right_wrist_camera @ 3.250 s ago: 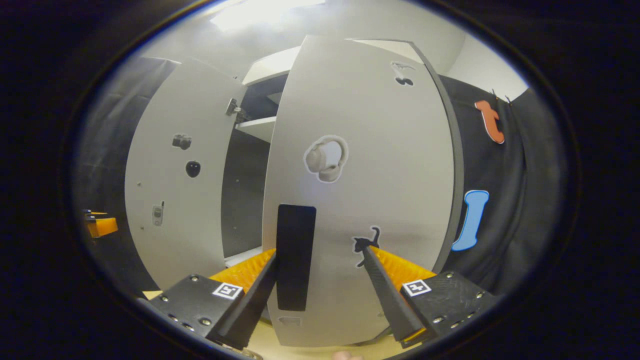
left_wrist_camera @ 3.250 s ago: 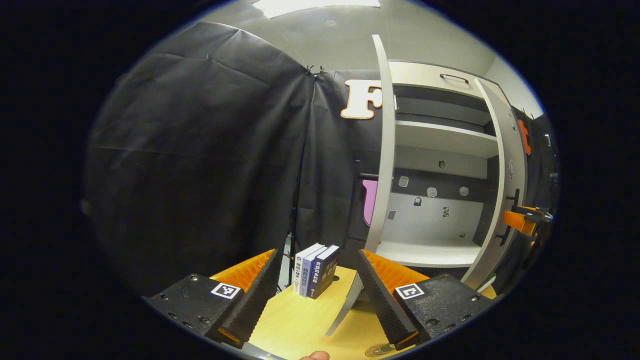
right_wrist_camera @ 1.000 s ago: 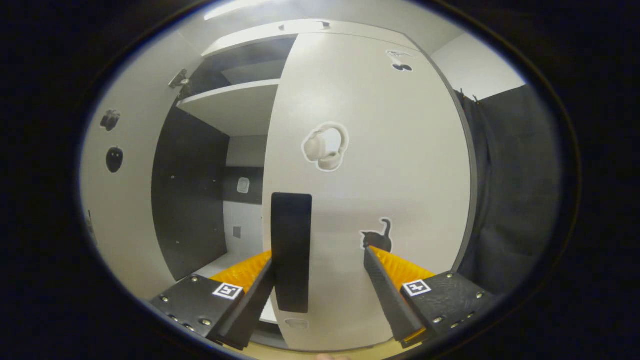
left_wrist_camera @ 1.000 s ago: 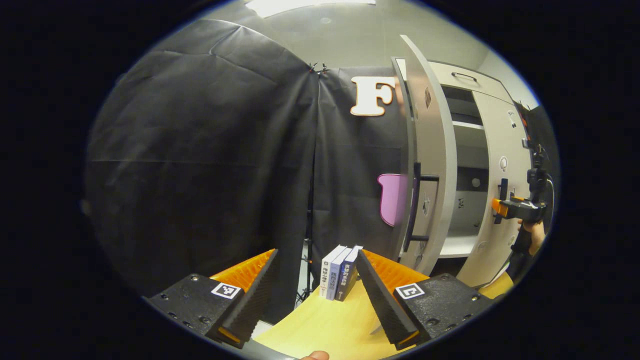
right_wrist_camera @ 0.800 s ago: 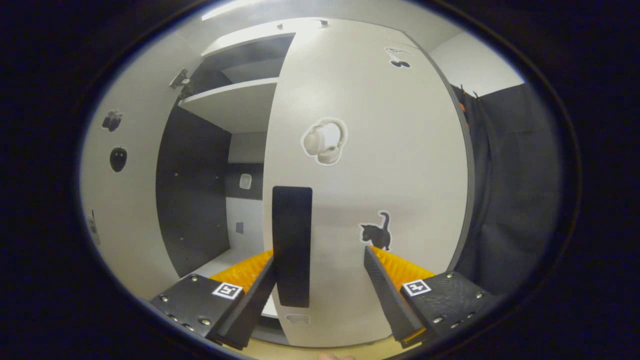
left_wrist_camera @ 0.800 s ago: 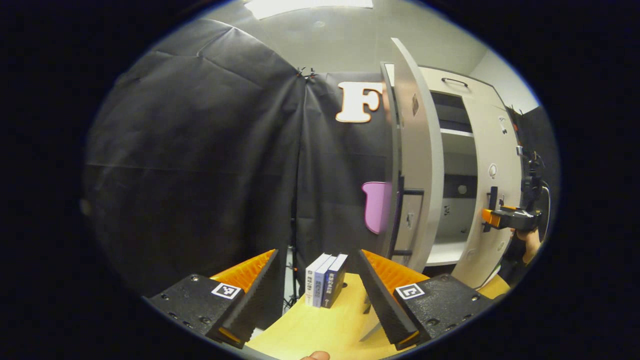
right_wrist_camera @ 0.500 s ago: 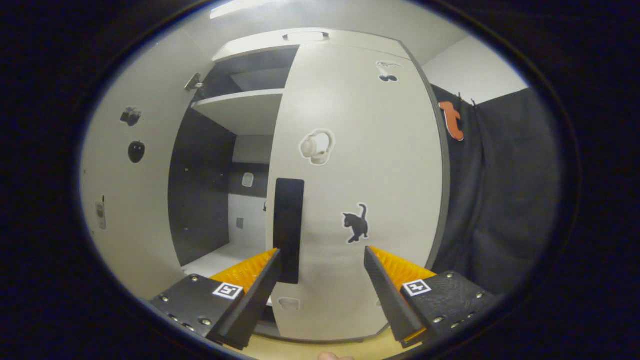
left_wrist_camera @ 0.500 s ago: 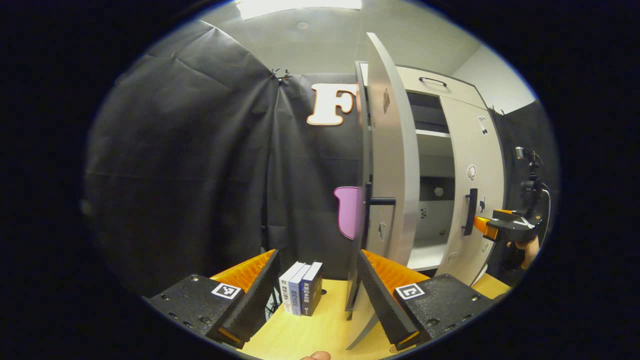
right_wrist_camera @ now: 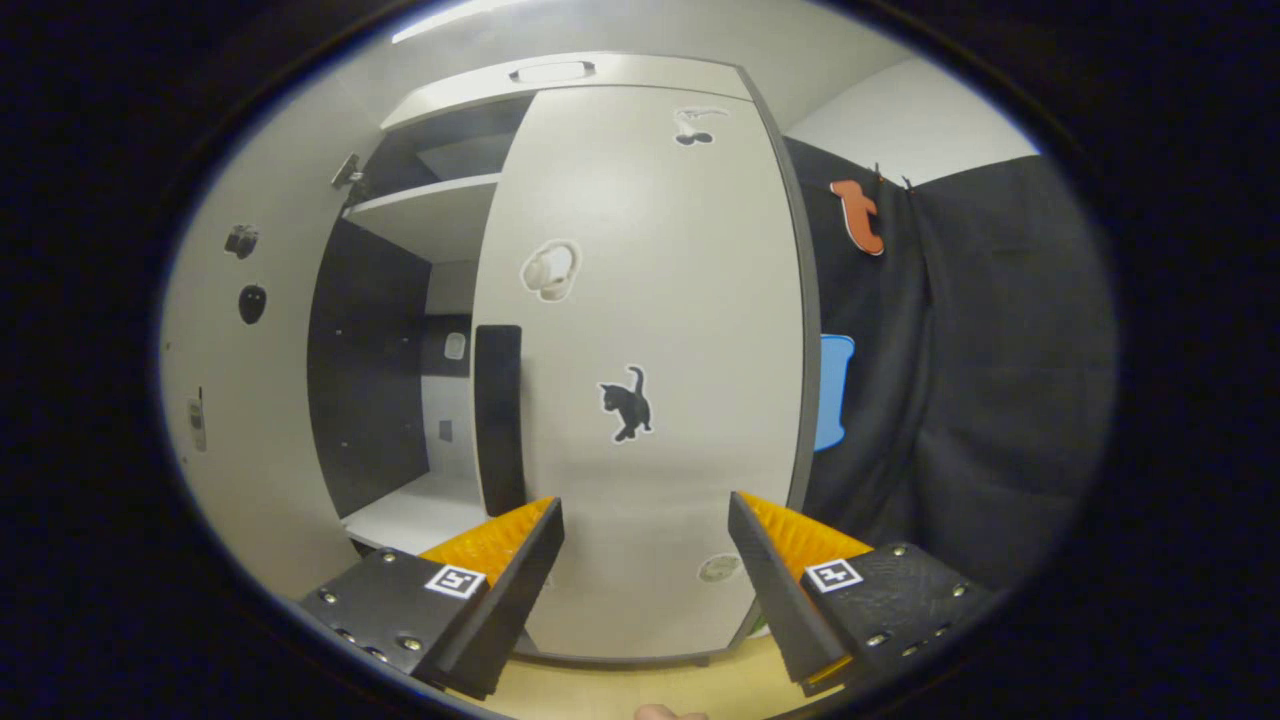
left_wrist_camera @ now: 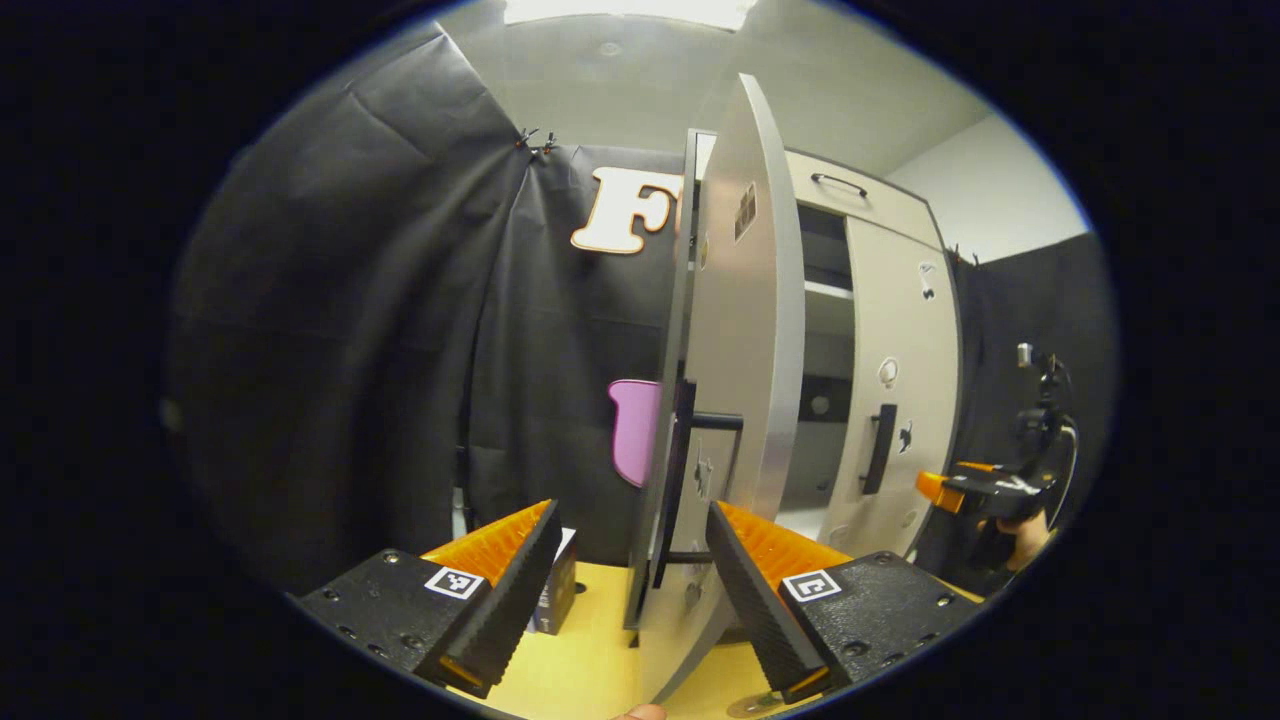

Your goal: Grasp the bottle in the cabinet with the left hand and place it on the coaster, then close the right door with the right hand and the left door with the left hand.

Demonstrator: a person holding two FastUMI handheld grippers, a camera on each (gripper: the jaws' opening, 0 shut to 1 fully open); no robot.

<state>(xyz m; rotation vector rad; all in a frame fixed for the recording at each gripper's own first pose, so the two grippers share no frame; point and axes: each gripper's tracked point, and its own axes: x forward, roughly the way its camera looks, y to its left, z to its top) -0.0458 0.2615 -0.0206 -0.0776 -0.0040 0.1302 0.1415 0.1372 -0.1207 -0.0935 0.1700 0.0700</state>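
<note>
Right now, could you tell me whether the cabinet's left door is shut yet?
No, it stands open. In the left gripper view the left door juts out edge-on, with the shelf visible between it and the right door.

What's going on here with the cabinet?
A person with a two-finger tool in each hand is closing a pale grey cabinet. The right door with the cat sticker looks shut or nearly so, and the right tool sits open just in front of it, off its black handle. The left door is ajar, with the open left tool at its lower edge.
</note>
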